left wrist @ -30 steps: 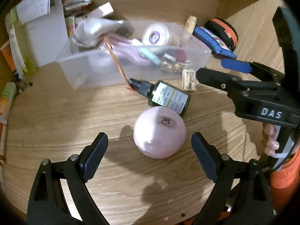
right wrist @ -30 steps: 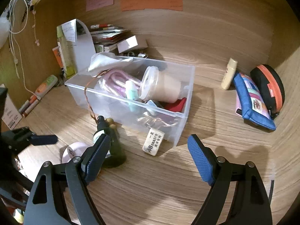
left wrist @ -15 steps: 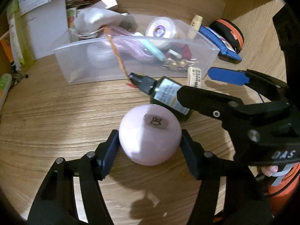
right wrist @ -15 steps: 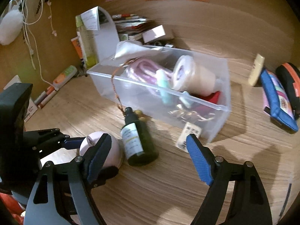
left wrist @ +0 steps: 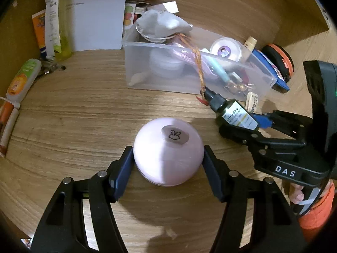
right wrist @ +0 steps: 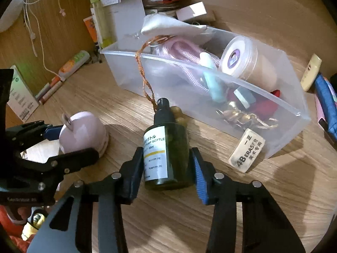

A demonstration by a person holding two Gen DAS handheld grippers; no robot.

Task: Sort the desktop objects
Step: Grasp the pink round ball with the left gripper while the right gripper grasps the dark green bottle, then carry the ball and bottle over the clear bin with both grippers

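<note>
A pink domed case (left wrist: pixel 168 147) with a small bunny sticker sits on the wooden desk, and my left gripper (left wrist: pixel 168 154) is shut on it, pads pressed to both flanks. The right wrist view shows the same case (right wrist: pixel 82 132) in the left gripper (right wrist: pixel 73 141). To its right a dark green pump bottle (right wrist: pixel 166 147) lies on its side with its black cap toward the clear bin (right wrist: pixel 168 60). My right gripper (right wrist: pixel 166 154) straddles the bottle's body with its jaws closing, both pads against the bottle's sides. The left wrist view shows that bottle (left wrist: pixel 233 113) in the right gripper (left wrist: pixel 240 123).
The clear bin (left wrist: pixel 147 78) holds a white pouch, pink rope, a round tub and trinkets; an orange braided cord (right wrist: pixel 145 80) hangs over its rim to the bottle's cap. An eraser (right wrist: pixel 247 150) leans on its front wall. A blue pouch (left wrist: pixel 271 71) lies right, tubes (left wrist: pixel 21 76) left.
My left gripper closed onto the pink case and moved with it. My right gripper came down over the green bottle, and its jaws narrowed from wide open to the bottle's sides.
</note>
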